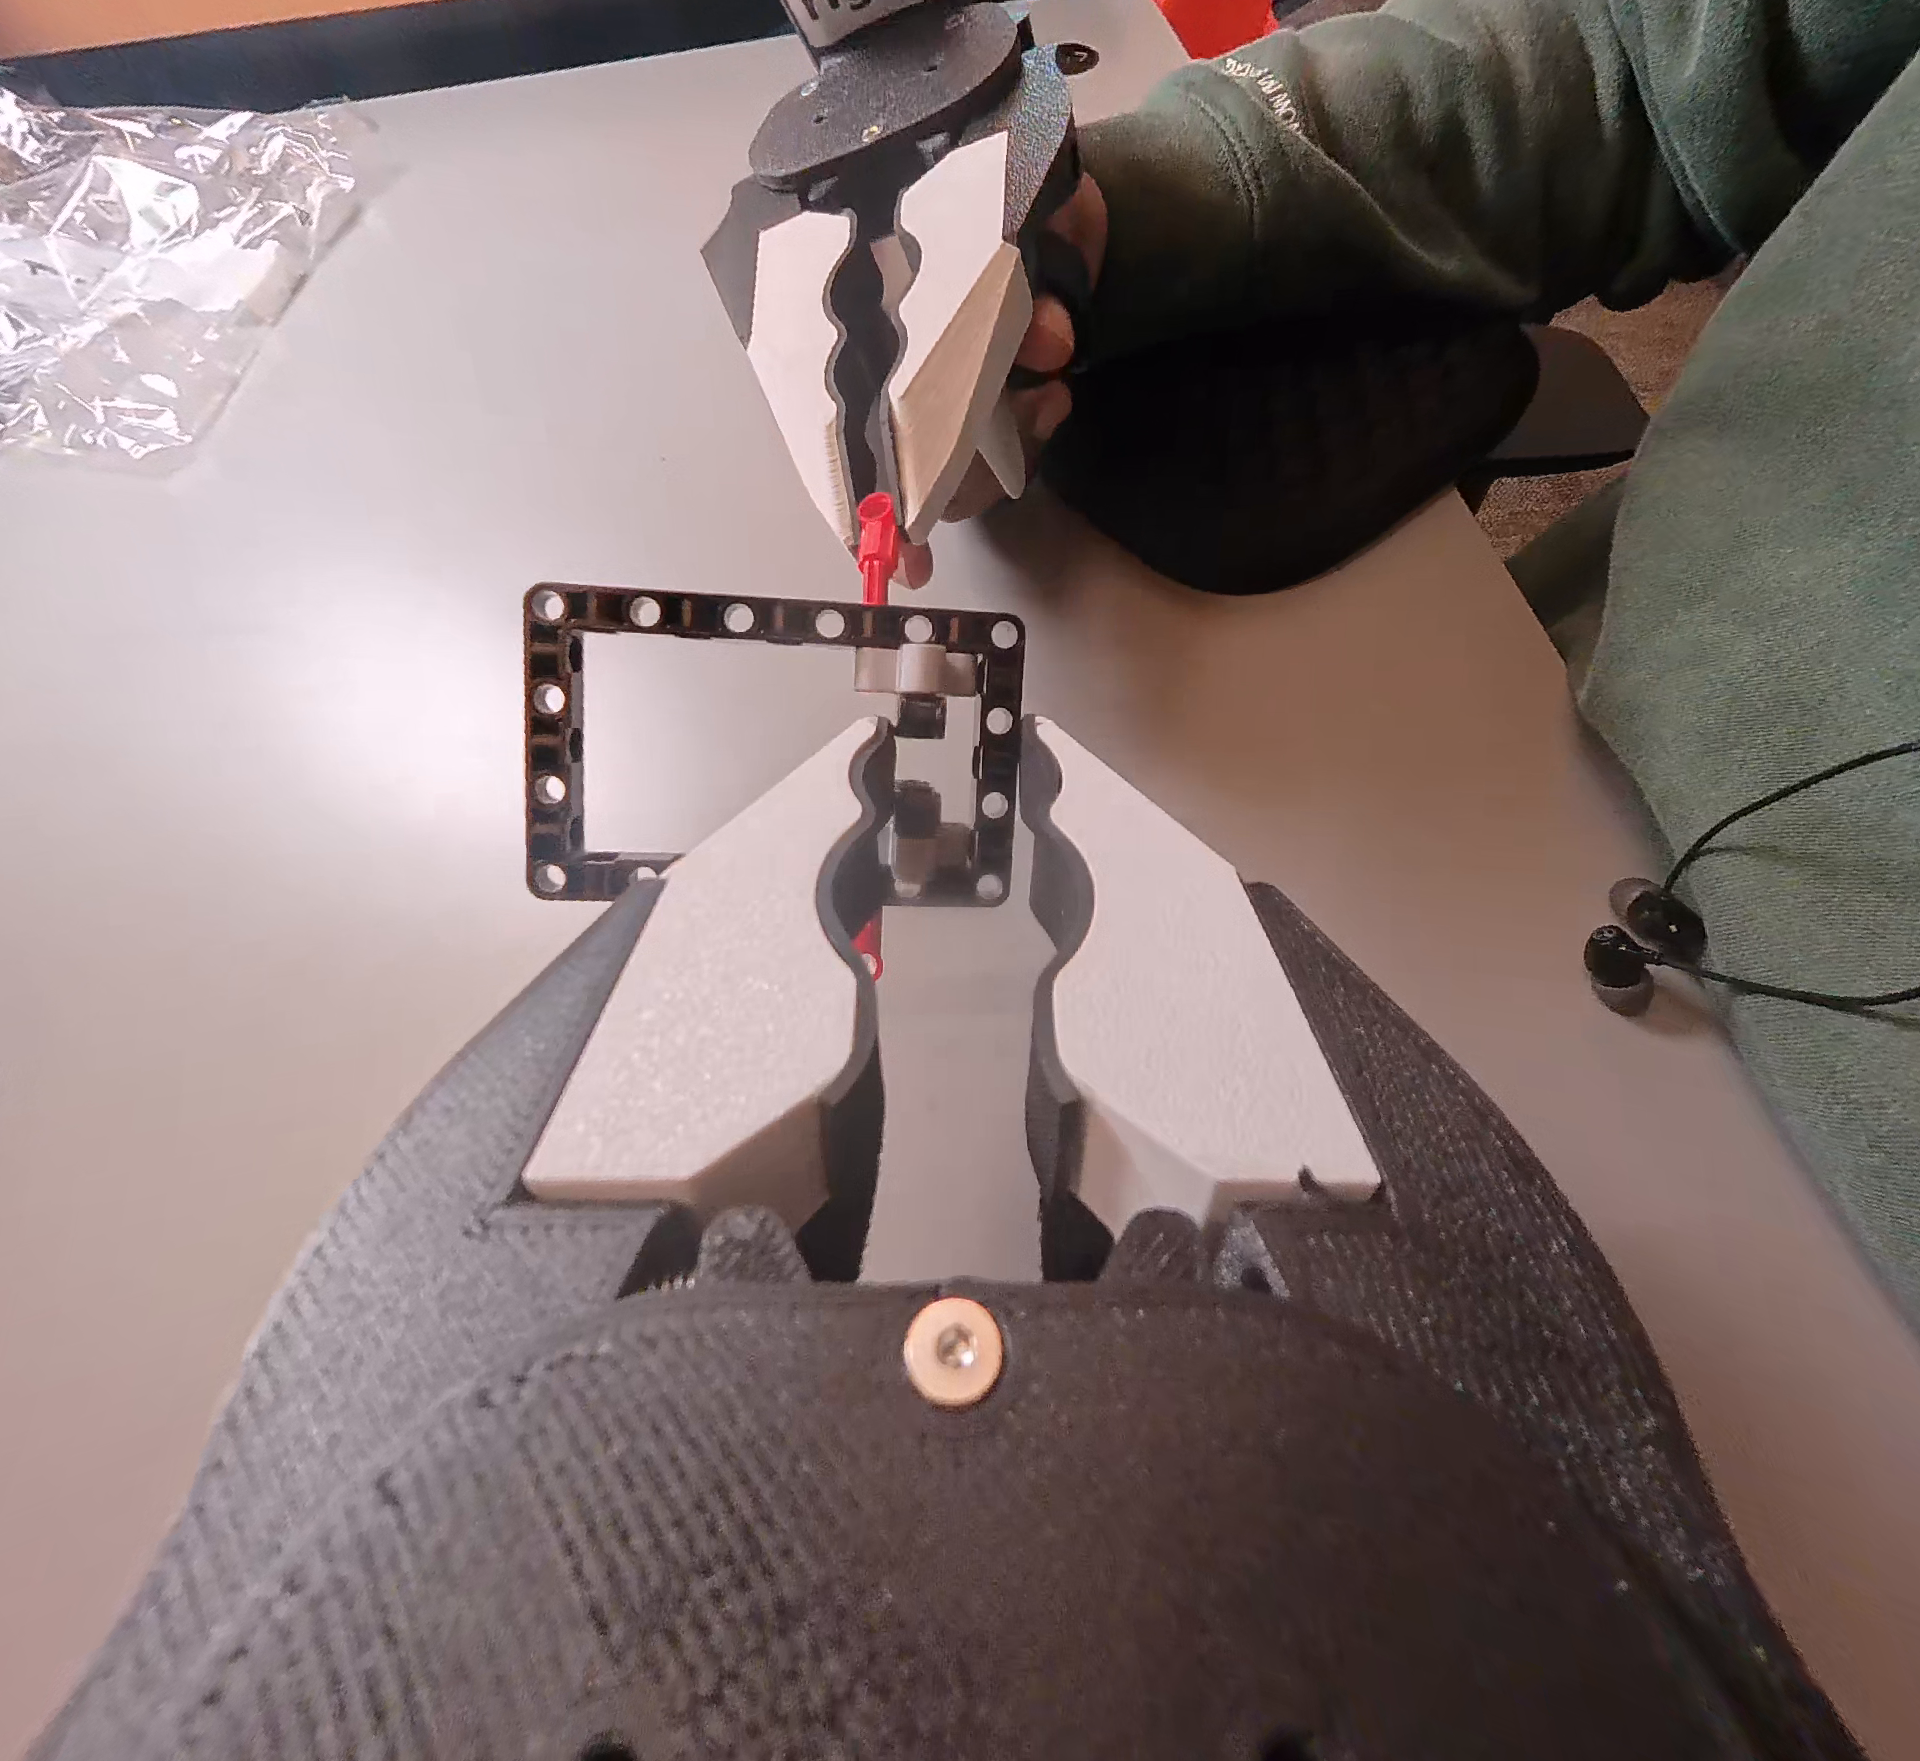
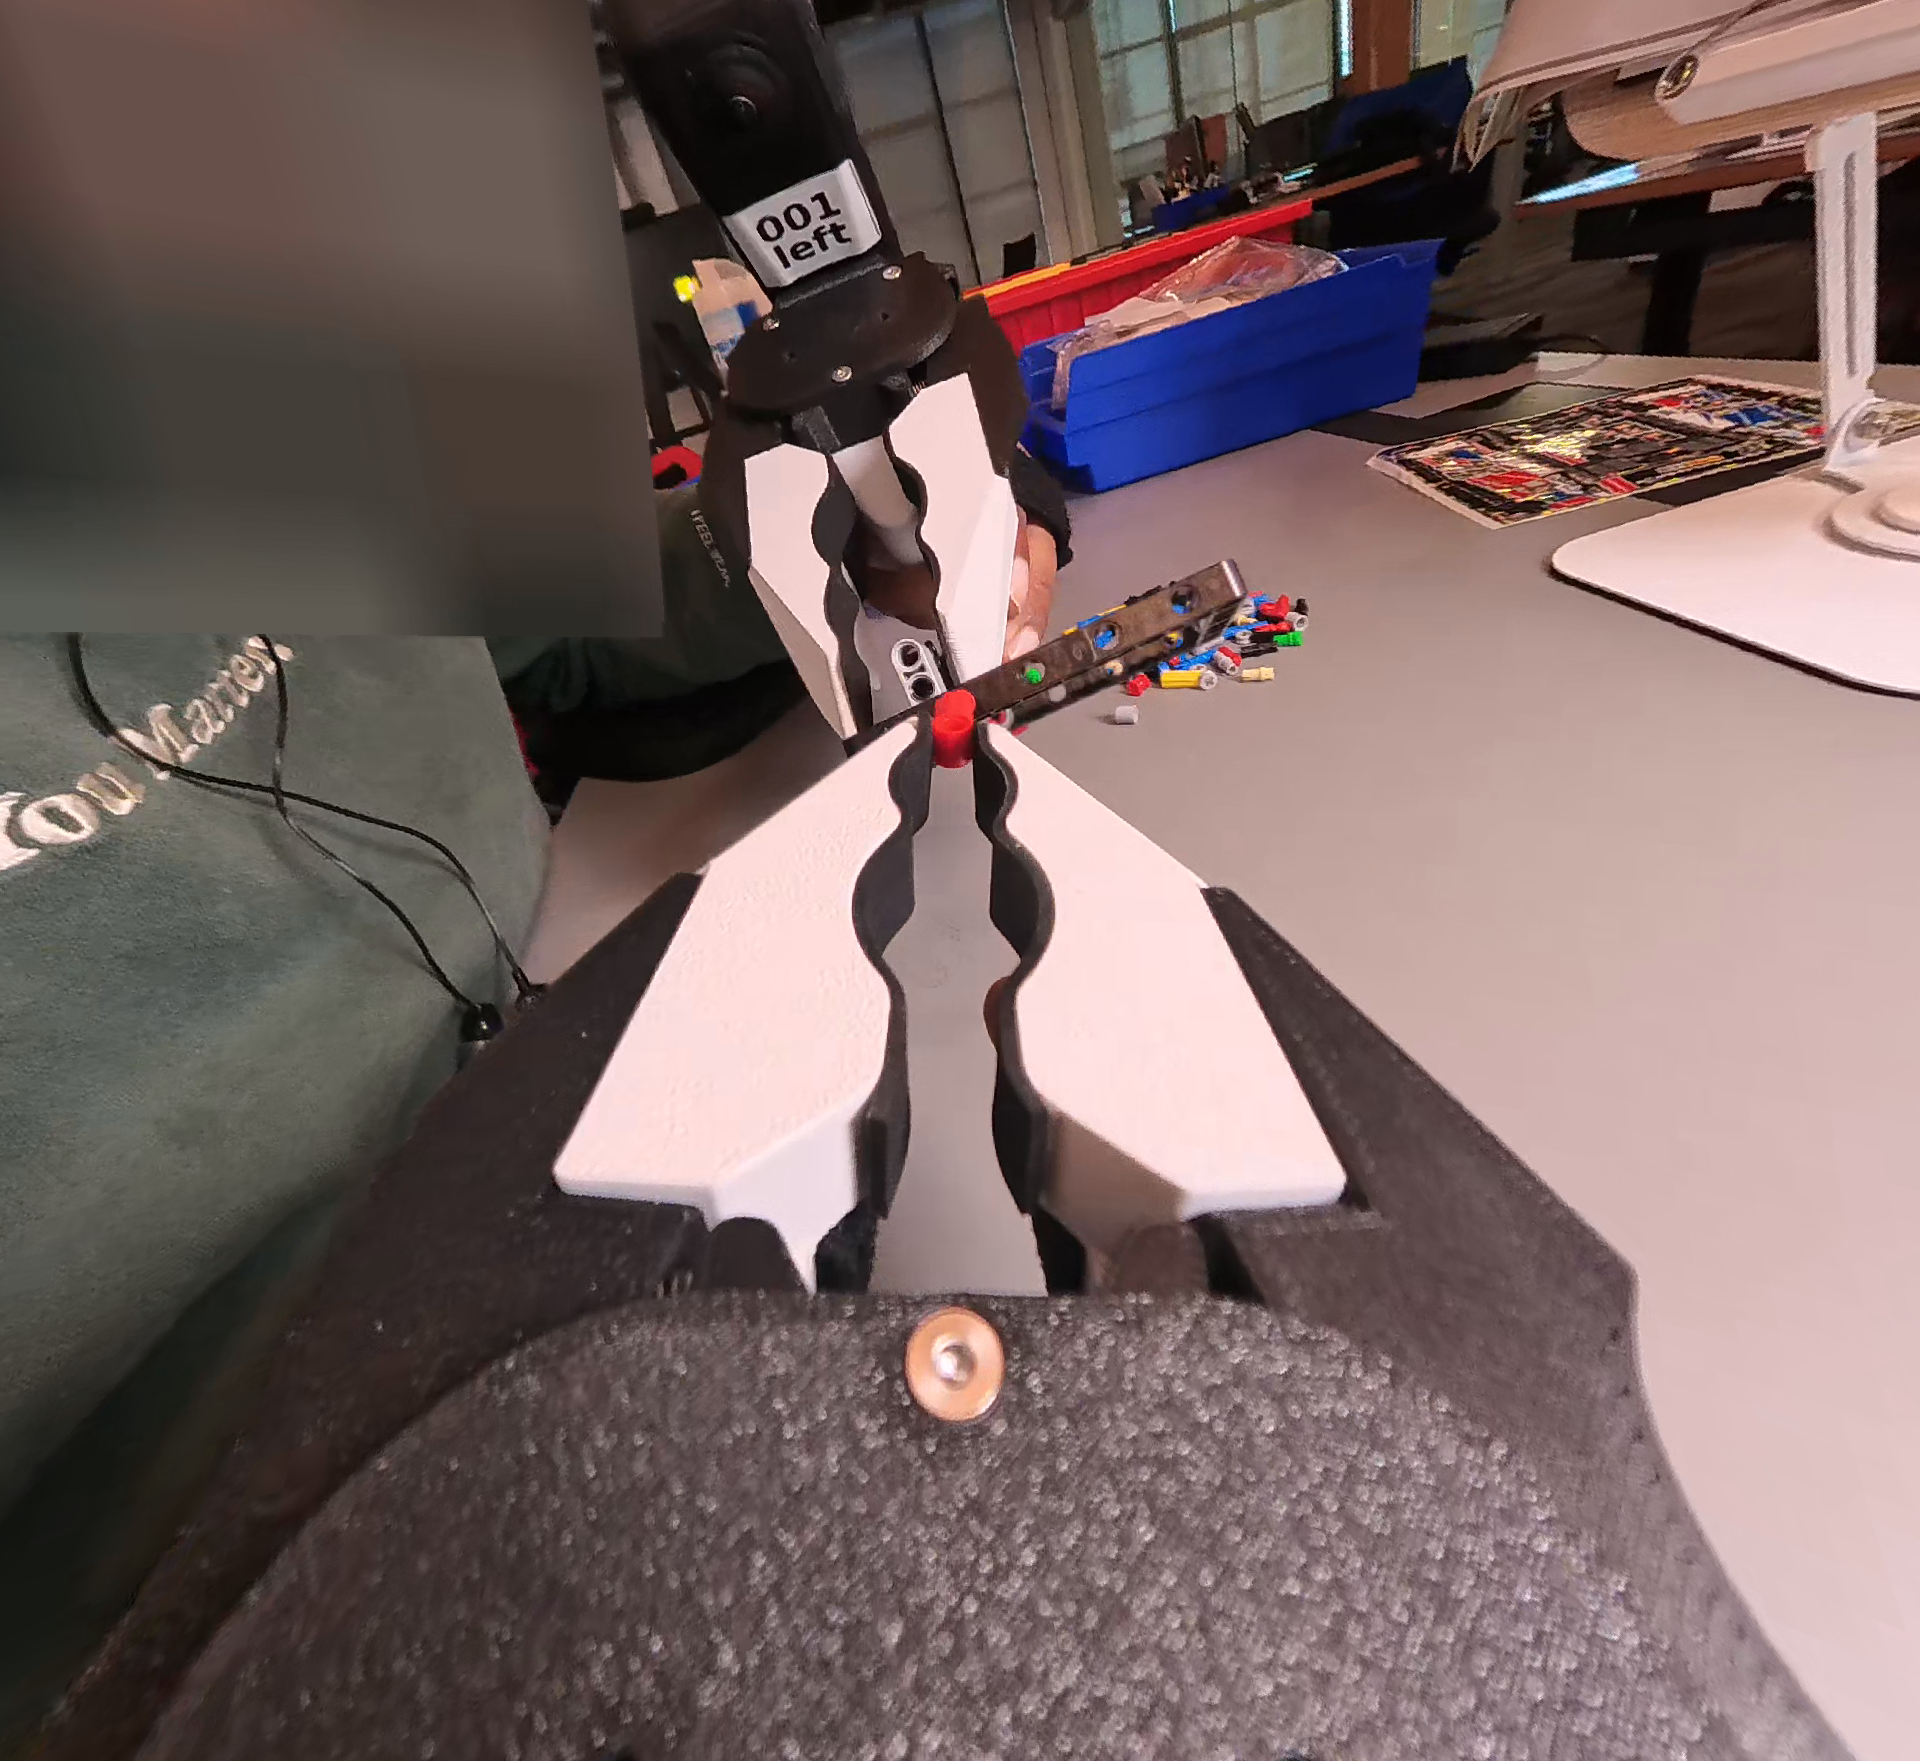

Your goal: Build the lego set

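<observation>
Red plastic is meeting black at the centre of both views: we are pushing a long red axle pin (image 1: 876,558) through a hole in the far bar of a rectangular black beam frame with round holes (image 1: 769,618), held above the grey tabletop (image 1: 312,672). Our right gripper (image 1: 881,522), reaching down from the upper middle of the left wrist view, is pinching the pin's collared head, its jaws nearly closed on it. Our left gripper (image 1: 951,724), rising from the bottom of that view, is standing with its jaws partly open around the frame's right end; they appear to be bracing it, though we cannot tell whether both pads are pressing. Inside the frame a small light grey connector (image 1: 914,669) and dark bushes are lining up on the pin's path, and a red tip is showing below the frame's near bar. Loose coloured pieces (image 2: 1236,646) are lying right of centre in the right wrist view, beside a printed instruction sheet (image 2: 1600,444). To do this well, we judge we should be keeping the pin square to the hole and pressing steadily while steadying the frame.
</observation>
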Tool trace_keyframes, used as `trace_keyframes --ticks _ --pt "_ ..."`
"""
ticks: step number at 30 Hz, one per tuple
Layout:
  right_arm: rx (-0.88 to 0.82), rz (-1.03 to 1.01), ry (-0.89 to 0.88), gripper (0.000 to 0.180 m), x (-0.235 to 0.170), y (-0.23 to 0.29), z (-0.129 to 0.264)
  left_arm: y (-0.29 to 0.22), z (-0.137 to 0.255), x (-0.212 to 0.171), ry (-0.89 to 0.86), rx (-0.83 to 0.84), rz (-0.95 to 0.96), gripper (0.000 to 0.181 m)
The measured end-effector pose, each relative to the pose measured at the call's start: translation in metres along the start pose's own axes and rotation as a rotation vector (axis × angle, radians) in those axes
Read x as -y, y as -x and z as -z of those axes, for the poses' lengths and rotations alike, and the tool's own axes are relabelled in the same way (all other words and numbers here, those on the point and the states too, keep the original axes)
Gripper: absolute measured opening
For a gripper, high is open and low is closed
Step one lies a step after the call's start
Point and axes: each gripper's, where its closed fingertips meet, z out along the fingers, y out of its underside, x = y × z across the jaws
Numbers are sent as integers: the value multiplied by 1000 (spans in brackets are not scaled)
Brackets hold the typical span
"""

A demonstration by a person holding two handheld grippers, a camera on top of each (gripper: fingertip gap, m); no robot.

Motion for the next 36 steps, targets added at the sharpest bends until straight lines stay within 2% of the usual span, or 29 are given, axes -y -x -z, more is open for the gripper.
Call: trace_keyframes --ticks 22,36 --pt "45 -79 -1 5 -2 2 -2 -4 -3 -8 85 -21 76 22" --pt "-23 16 264 5 -37 -7 -6 -13 -10 -34 253 -110 284 22"
